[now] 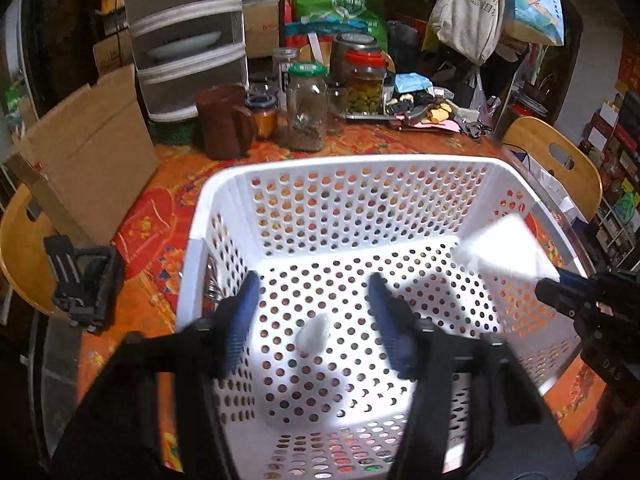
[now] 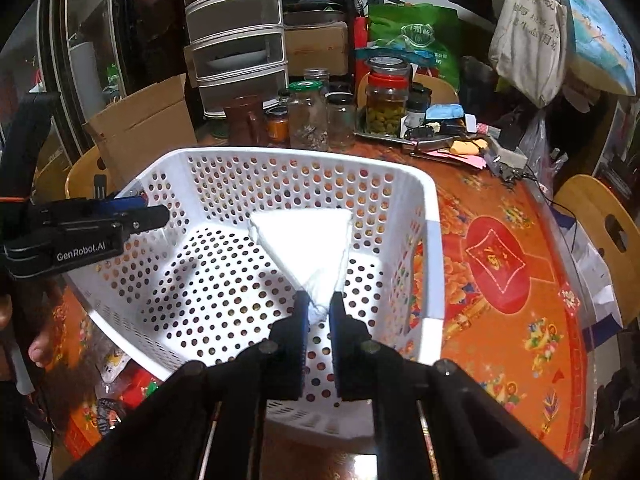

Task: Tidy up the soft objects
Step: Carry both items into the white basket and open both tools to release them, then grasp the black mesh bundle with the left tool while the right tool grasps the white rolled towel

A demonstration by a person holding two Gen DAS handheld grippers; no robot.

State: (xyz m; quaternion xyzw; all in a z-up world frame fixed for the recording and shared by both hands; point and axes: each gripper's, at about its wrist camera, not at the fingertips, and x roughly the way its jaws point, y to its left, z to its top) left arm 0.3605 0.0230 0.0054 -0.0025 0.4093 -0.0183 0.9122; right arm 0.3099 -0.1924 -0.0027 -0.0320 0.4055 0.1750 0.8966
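Right gripper [image 2: 319, 312] pinches my folded white triangular cloth [image 2: 306, 248] over the white perforated plastic basket [image 2: 434, 240]; left gripper [image 1: 310, 320] gapes empty, probably above a white wad [image 1: 314, 334]. I'd lower before letting go.

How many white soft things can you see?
2: a small white wad between the open left gripper's fingers, over the white basket; a folded white cloth between the right gripper's fingers.

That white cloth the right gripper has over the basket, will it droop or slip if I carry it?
The white cloth is pinched at one corner in the right gripper yet fans out flat, so it is probably folded, light and fairly firm. Its fuzzy texture suggests decent grip. Held only by a corner over the basket, it could still unfold.
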